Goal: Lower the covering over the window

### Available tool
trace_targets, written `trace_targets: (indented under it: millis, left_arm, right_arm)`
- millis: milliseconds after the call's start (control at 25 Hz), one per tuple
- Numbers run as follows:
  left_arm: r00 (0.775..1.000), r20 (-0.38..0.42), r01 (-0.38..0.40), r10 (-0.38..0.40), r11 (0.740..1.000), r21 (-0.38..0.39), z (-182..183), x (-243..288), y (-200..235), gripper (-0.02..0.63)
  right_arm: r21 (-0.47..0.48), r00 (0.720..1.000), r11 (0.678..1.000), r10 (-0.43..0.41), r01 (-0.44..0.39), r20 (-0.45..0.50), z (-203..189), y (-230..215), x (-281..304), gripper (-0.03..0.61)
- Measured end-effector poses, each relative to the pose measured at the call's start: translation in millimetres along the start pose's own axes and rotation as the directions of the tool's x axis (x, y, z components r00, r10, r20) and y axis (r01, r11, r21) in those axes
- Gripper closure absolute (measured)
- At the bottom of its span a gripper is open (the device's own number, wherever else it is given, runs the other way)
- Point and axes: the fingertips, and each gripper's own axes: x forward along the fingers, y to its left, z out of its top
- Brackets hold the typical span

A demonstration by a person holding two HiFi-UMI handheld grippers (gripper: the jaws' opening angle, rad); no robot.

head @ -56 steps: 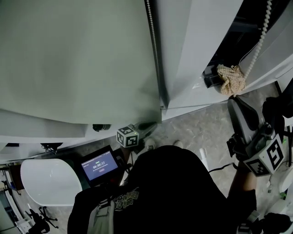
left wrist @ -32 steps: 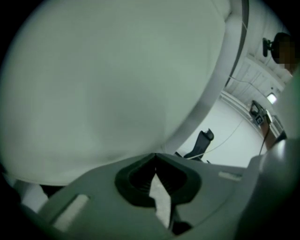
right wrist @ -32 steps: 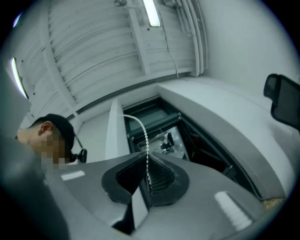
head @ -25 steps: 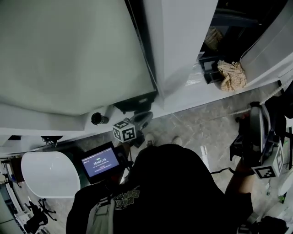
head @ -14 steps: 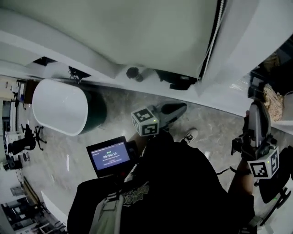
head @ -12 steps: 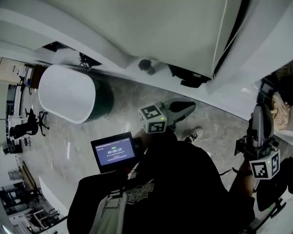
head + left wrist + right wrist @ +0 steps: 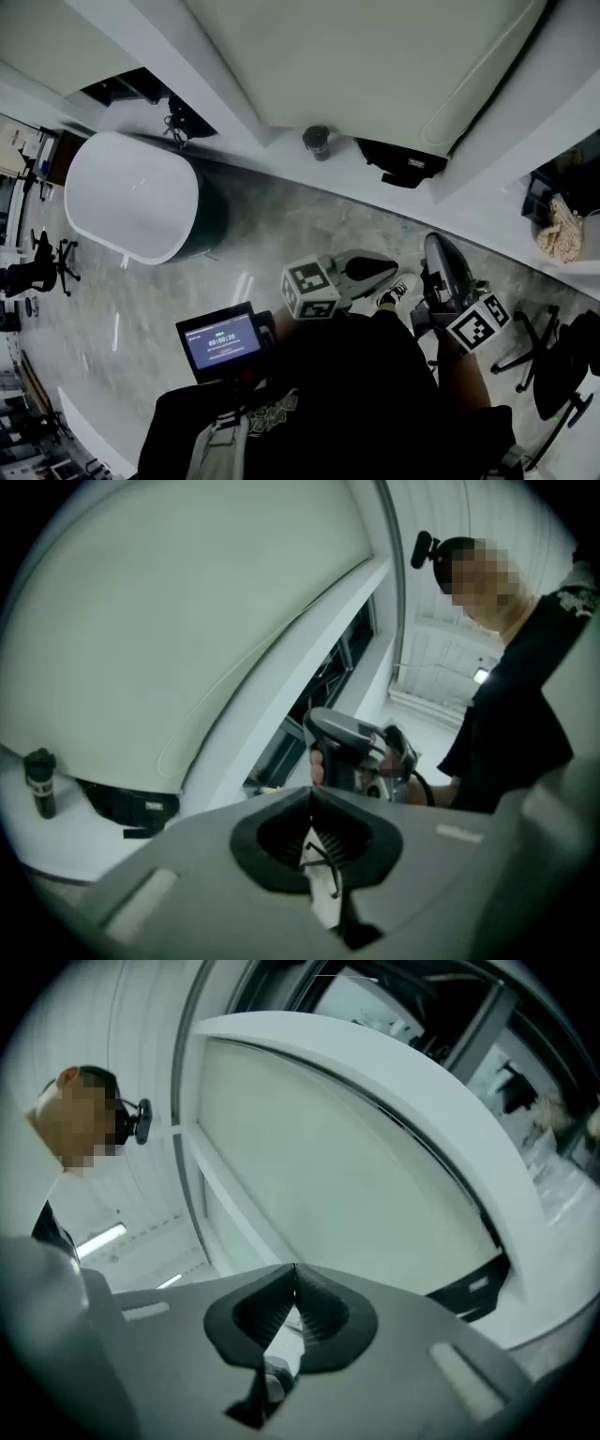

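The pale roller blind [image 7: 375, 56] hangs down over the window to just above the sill, with its bead cord looped loose [image 7: 487, 86] in front of it. Both grippers are low, near my body and apart from the blind and cord. My left gripper [image 7: 389, 266] is shut with nothing in it, its jaw tips meeting in the left gripper view [image 7: 310, 795]. My right gripper [image 7: 433, 247] sits just right of it, also shut and empty [image 7: 294, 1269]. The blind fills the left gripper view [image 7: 187, 621] and the right gripper view [image 7: 356, 1176].
On the white sill [image 7: 281, 141] stand a black cup [image 7: 317, 141] and a black pouch [image 7: 403, 161], with a beige cloth [image 7: 558, 230] further right. A white oval table [image 7: 131, 197] is at the left, a lit tablet [image 7: 223, 339] at my chest, a dark chair [image 7: 553, 361] at the right.
The head view has swung left and back from the window. My right gripper has come down and in, close beside the left one. Both stay shut and empty.
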Motion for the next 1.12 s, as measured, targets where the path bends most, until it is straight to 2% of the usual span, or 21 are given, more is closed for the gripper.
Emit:
trace_targets:
  millis: [120, 320, 480, 760, 1000, 1120]
  left_arm:
    - [0.999, -0.026, 0.041, -0.041, 0.999, -0.002, -20, -45, -23, 0.618]
    - [0.993, -0.027, 0.115, -0.118, 0.99, -0.085, -36, -96, -47, 0.618]
    - [0.987, -0.035, 0.154, -0.158, 0.984, -0.089, -52, -111, -67, 0.618]
    - [0.992, -0.07, 0.102, -0.107, 0.992, -0.072, -81, -118, -96, 0.618]
    - [0.991, -0.116, 0.062, -0.067, 0.997, -0.047, -111, -110, -154, 0.618]
    - [0.989, -0.137, 0.045, -0.05, 0.998, -0.043, -136, -109, -190, 0.618]
  right_arm:
    - [0.091, 0.999, 0.995, 0.05, -0.051, 0.014, -47, 43, 4, 0.572]
    - [0.124, 0.998, 0.991, 0.058, -0.056, -0.016, -104, 94, 7, 0.572]
    - [0.085, 0.997, 0.995, 0.051, -0.046, -0.06, -130, 117, 3, 0.572]
    - [0.016, 0.994, 1.0, 0.025, -0.023, -0.106, -155, 137, -26, 0.571]
    - [-0.052, 0.996, 0.998, 0.018, -0.023, -0.091, -167, 161, -87, 0.571]
    - [-0.053, 0.996, 0.998, 0.024, -0.028, -0.08, -178, 175, -127, 0.571]
